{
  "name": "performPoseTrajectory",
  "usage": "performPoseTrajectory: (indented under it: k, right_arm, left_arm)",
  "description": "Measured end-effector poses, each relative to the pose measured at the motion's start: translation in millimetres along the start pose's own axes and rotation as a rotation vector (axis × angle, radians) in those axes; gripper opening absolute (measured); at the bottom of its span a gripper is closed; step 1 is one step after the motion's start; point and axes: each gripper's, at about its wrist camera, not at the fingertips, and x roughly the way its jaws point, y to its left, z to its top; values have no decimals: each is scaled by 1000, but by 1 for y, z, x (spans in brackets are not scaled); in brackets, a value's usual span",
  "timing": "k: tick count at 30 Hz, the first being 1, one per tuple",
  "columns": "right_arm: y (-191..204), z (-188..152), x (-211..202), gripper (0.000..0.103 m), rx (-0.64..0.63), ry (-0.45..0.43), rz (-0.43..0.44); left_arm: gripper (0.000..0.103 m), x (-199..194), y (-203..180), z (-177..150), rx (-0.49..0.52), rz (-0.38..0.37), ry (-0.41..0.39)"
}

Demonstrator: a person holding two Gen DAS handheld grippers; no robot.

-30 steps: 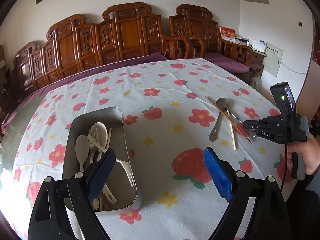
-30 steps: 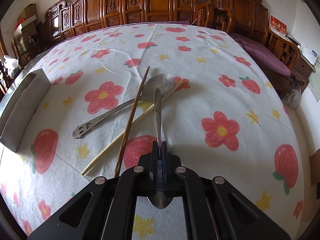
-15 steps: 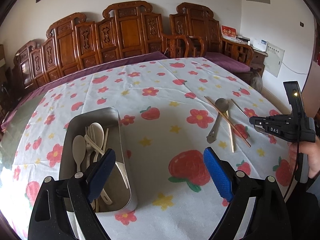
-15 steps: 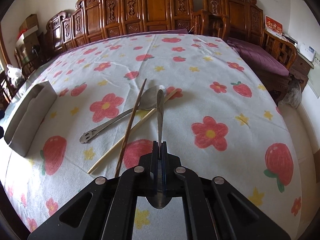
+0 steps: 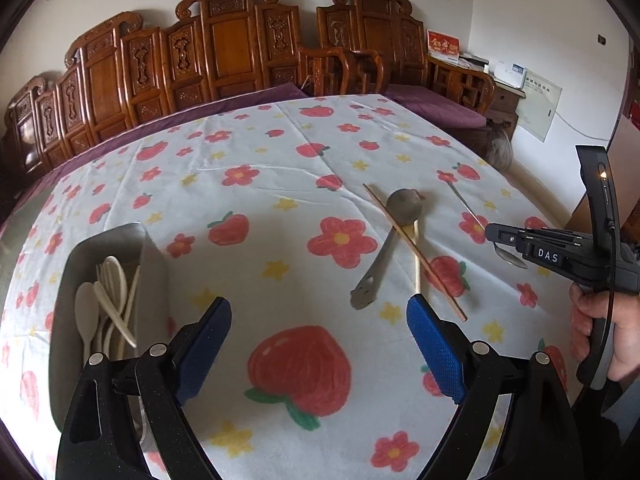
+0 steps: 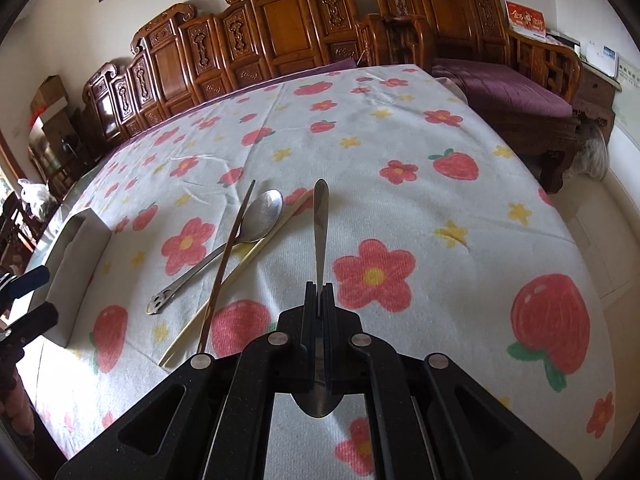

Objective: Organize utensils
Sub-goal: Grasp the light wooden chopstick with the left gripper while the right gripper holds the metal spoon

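Observation:
My right gripper point(image 6: 319, 294) is shut on a small metal spoon point(image 6: 320, 216) and holds it above the table, handle pointing forward, bowl behind the jaws. It also shows in the left wrist view point(image 5: 493, 236) at the right. A large metal spoon point(image 6: 260, 216) and two chopsticks point(image 6: 228, 256) lie crossed on the flowered tablecloth, left of the held spoon. My left gripper point(image 5: 319, 344) is open and empty above the cloth. A metal tin point(image 5: 154, 264) with several white plastic utensils point(image 5: 108, 300) stands at its left.
The tin's end wall point(image 6: 76, 276) shows at the left edge of the right wrist view. Carved wooden chairs point(image 5: 224, 52) line the far side of the table. The table edge drops off at the right, toward a purple-cushioned bench point(image 6: 508, 88).
My right gripper has lifted the small spoon off the table and drawn back to the right. The left gripper has shifted right, so the tin sits farther left.

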Motion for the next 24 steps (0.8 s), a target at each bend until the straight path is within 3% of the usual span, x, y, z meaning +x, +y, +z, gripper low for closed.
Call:
performPoseTrajectory:
  k: [5, 15, 24]
  right_arm:
    - [-2, 1, 0, 4, -6, -5, -14]
    - [-4, 1, -1, 4, -11, -15, -25]
    - [-3, 3, -6, 4, -16, -34, -30]
  left_arm:
    - [80, 26, -27, 8, 17, -29, 26]
    - [38, 56, -62, 7, 1, -118, 97]
    - [28, 65, -82, 9, -9, -143, 130]
